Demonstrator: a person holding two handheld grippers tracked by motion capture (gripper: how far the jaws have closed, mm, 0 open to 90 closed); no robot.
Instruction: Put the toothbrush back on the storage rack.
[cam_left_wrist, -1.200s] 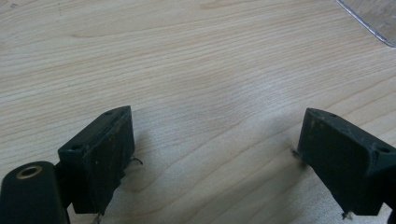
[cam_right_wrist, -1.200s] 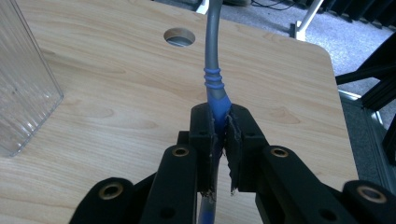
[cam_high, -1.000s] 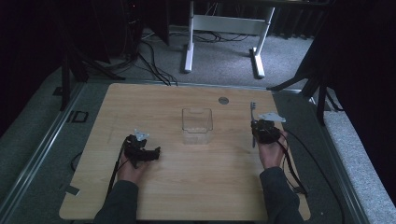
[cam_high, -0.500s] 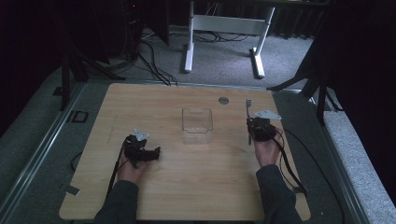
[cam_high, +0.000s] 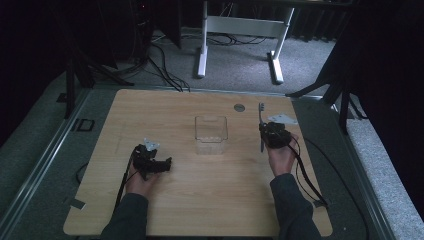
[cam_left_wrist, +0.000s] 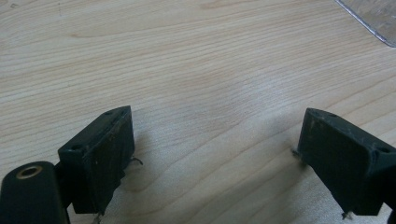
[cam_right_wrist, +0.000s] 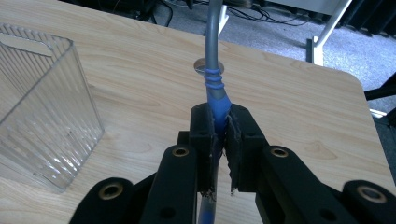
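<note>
Presently the toothbrush (cam_right_wrist: 216, 88), a slim grey stem with a ribbed blue grip, stands upright, clamped in the right gripper (cam_right_wrist: 219, 126) right of the clear ribbed plastic box (cam_high: 210, 134), which looks empty. Left gripper (cam_left_wrist: 215, 154) gapes wide over bare woodgrain table (cam_high: 200, 200).

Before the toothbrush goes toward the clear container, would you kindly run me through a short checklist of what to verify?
1. Grip: the right gripper is shut on the blue part of the toothbrush handle. Ok.
2. Brush attitude: roughly upright, head end up in the high view. Ok.
3. Clear container: upright at the table's middle, opening up, nothing visible inside. Ok.
4. Path: bare wooden table between brush and container; the small round disc lies farther back. Ok.
5. Left gripper: open, low over bare wood, apart from the container. Ok.
6. Firmness of the grip against slipping: cannot tell.
</note>
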